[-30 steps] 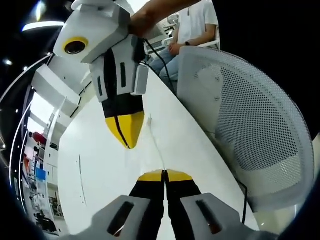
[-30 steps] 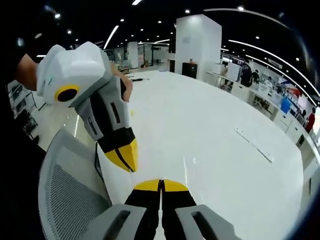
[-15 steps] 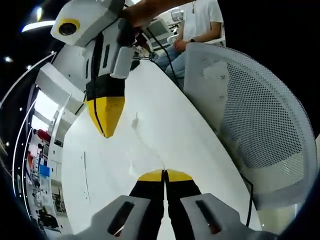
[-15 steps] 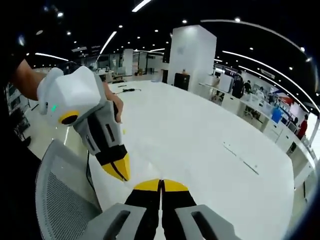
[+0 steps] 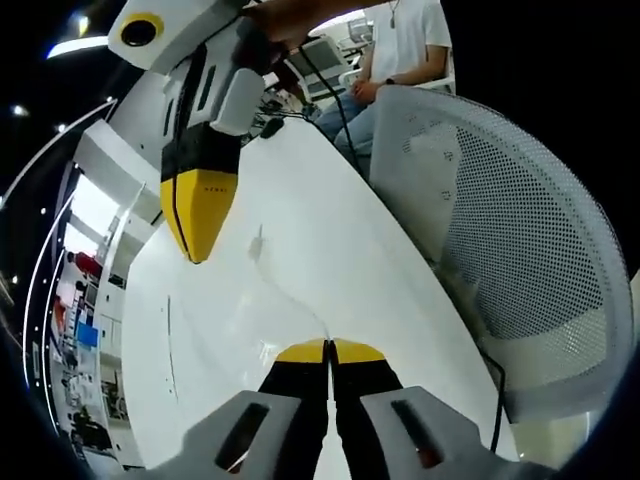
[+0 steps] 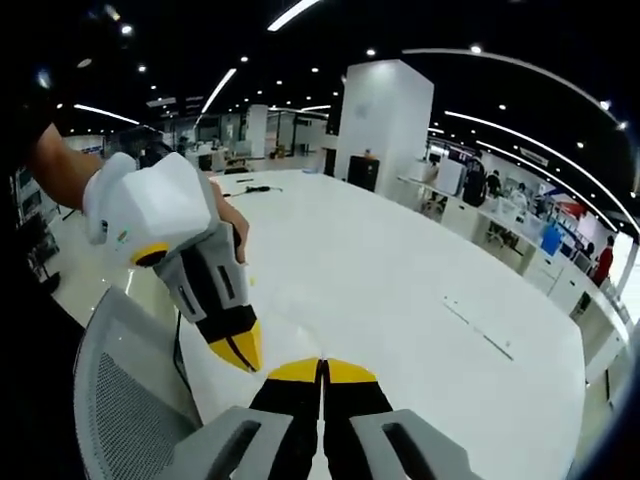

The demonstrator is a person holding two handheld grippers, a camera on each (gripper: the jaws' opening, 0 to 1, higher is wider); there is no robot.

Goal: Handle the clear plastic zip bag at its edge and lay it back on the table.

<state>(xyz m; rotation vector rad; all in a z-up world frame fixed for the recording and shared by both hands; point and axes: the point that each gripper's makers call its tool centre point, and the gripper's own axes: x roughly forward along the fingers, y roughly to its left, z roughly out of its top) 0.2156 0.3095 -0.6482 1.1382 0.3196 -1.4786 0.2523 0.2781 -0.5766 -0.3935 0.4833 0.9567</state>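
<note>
left gripper view: the left gripper (image 5: 329,348) has its jaws pressed together, pinching the thin edge of the clear plastic zip bag (image 5: 290,290), which stretches ahead of it over the white counter (image 5: 330,230). the right gripper (image 5: 196,252) hangs beyond, also closed. a mesh chair (image 5: 520,250) stands alongside.

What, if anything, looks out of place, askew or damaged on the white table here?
Nothing stands out. The left gripper and the right gripper are both shut above the white table, beside a white mesh office chair. The clear plastic zip bag is too faint to make out, so its state cannot be judged.
</note>
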